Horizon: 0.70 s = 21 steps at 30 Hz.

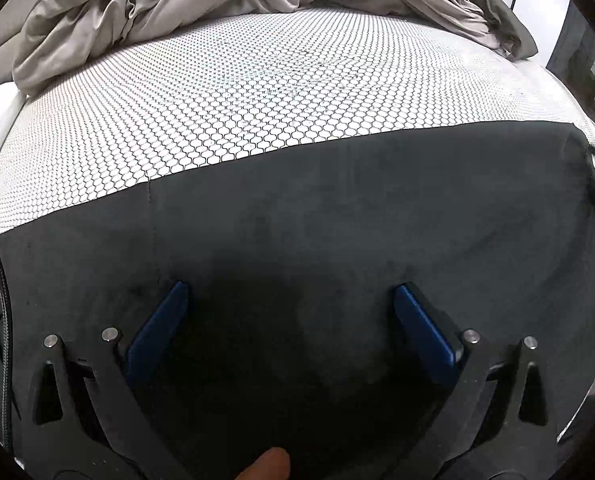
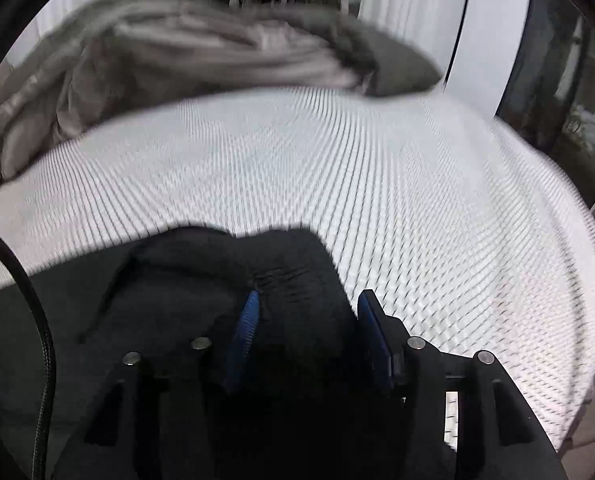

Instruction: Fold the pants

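While the pants (image 1: 297, 208) are spread flat for folding, the left gripper (image 1: 291, 304) is held wide above them; the right gripper (image 2: 305, 308) stands parted astride a bunched edge.

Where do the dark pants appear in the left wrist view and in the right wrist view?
Left wrist: the dark pants lie flat across the lower half, under the open left gripper.
Right wrist: they sit bunched at lower left and centre, a rumpled part between the parted pads of the right gripper.
Shared landmark: the honeycomb-patterned mattress.
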Available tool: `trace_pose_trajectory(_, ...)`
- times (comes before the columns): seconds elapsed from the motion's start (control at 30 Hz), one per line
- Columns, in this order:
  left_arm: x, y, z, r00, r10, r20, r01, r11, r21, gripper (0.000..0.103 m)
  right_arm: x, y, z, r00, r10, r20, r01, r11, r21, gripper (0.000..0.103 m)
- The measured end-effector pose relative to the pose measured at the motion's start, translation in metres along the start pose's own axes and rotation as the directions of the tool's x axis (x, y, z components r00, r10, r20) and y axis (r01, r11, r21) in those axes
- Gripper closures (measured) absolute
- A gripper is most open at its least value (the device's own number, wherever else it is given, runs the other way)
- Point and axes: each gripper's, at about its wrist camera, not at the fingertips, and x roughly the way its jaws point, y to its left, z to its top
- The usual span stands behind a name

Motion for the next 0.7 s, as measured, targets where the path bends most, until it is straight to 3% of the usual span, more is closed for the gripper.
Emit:
trace_pose_trajectory(0.07, -0.002, -0.001, 0.005, 1.000, -0.017, 0.010, 0.017, 1.000, -0.011, 0.001, -0.016, 0.008, 0.007, 0.997, 0.013, 0.072, -0.011, 1.000, -0.026, 0.053)
trace_pose_trajectory(0.1, -0.002, -0.002, 0.008, 0.999, -0.030, 0.020, 0.030, 0.999, -0.021, 0.001, -0.023, 0.015, 0.009, 0.995, 0.061, 0.080, -0.057, 0.997, -0.052, 0.053)
trace_pose_trajectory(0.2, 0.008, -0.005, 0.011, 1.000, -0.026, 0.008, 0.026, 0.999, -0.030, 0.001, -0.014, 0.034, 0.012, 0.981, 0.186, 0.045, -0.183, 0.981, -0.069, 0.055)
trace_pose_trajectory(0.23, 0.013, -0.005, 0.011, 1.000, -0.013, -0.002, 0.013, 1.000, -0.025, 0.000, 0.000, 0.039, 0.013, 0.984, 0.178, 0.013, -0.177, 0.982, -0.065, 0.057)
trace_pose_trajectory(0.3, 0.017, -0.003, 0.011, 1.000, -0.016, 0.003, 0.016, 1.000, -0.013, 0.000, 0.022, 0.036, 0.009, 0.995, 0.079, -0.057, -0.082, 0.995, -0.049, 0.064)
trace_pose_trajectory(0.33, 0.018, 0.000, 0.012, 1.000, -0.015, 0.003, 0.015, 1.000, -0.009, 0.000, 0.030, 0.029, 0.005, 0.997, 0.014, -0.075, -0.016, 0.999, -0.036, 0.057)
trace_pose_trajectory(0.4, 0.014, 0.003, 0.010, 1.000, -0.009, 0.011, 0.009, 1.000, -0.009, 0.001, 0.028, 0.011, 0.003, 0.996, 0.028, -0.085, -0.027, 0.999, 0.018, 0.055)
trace_pose_trajectory(0.47, 0.009, 0.006, 0.009, 1.000, -0.005, 0.022, 0.006, 1.000, -0.024, 0.001, 0.004, 0.009, 0.004, 1.000, 0.009, -0.026, -0.009, 1.000, 0.002, 0.056)
trace_pose_trajectory(0.5, 0.003, 0.003, 0.009, 0.999, -0.007, 0.032, 0.008, 1.000, -0.029, 0.001, -0.007, 0.013, 0.005, 1.000, 0.030, -0.004, -0.030, 0.999, -0.011, 0.056)
trace_pose_trajectory(0.57, -0.007, -0.005, 0.010, 0.996, -0.058, 0.061, 0.060, 0.998, -0.029, 0.001, -0.034, 0.029, 0.000, 0.988, 0.150, 0.029, -0.148, 0.987, -0.065, 0.055)
trace_pose_trajectory(0.63, -0.012, -0.023, 0.009, 0.991, -0.117, 0.065, 0.118, 0.993, -0.010, 0.001, -0.060, 0.062, -0.015, 0.964, 0.265, 0.031, -0.257, 0.953, -0.158, 0.055)
trace_pose_trajectory(0.7, -0.005, -0.041, 0.007, 0.991, -0.129, 0.043, 0.127, 0.991, 0.031, 0.001, -0.071, 0.094, -0.030, 0.940, 0.341, -0.007, -0.333, 0.914, -0.233, 0.054)
